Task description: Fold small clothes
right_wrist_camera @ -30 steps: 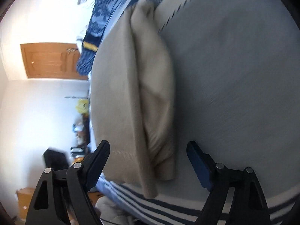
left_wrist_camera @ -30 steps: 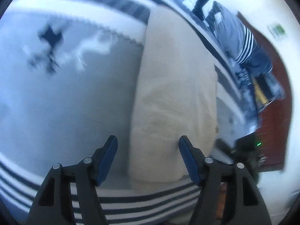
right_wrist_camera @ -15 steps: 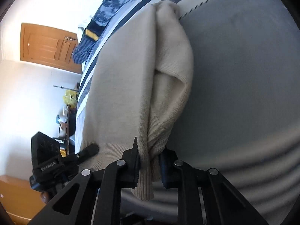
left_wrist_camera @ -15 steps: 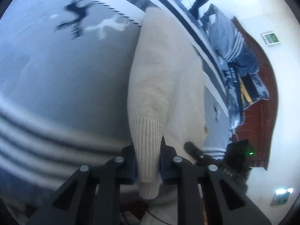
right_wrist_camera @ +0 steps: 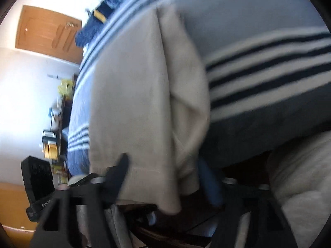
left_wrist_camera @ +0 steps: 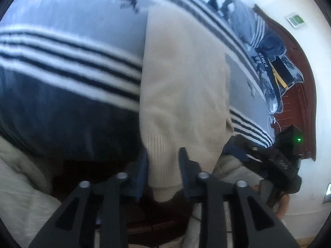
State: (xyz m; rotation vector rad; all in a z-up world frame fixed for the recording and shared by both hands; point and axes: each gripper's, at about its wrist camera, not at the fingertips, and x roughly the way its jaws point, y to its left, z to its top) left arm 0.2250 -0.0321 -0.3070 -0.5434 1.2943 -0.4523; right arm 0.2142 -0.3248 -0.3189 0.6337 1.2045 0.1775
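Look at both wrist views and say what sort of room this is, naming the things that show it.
Most likely a bedroom in a home. A cream sweater lies on a bed under a grey striped blanket, a dark wooden headboard rises behind piled bedding, and a wooden door stands in a white wall.

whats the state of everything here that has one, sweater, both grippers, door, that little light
sweater: folded lengthwise on the bed, ribbed hem hanging over its edge
left gripper: jaws have just been opening, hem loose between them
right gripper: jaws have just been opening, wide apart around the hem
door: closed
green light: on
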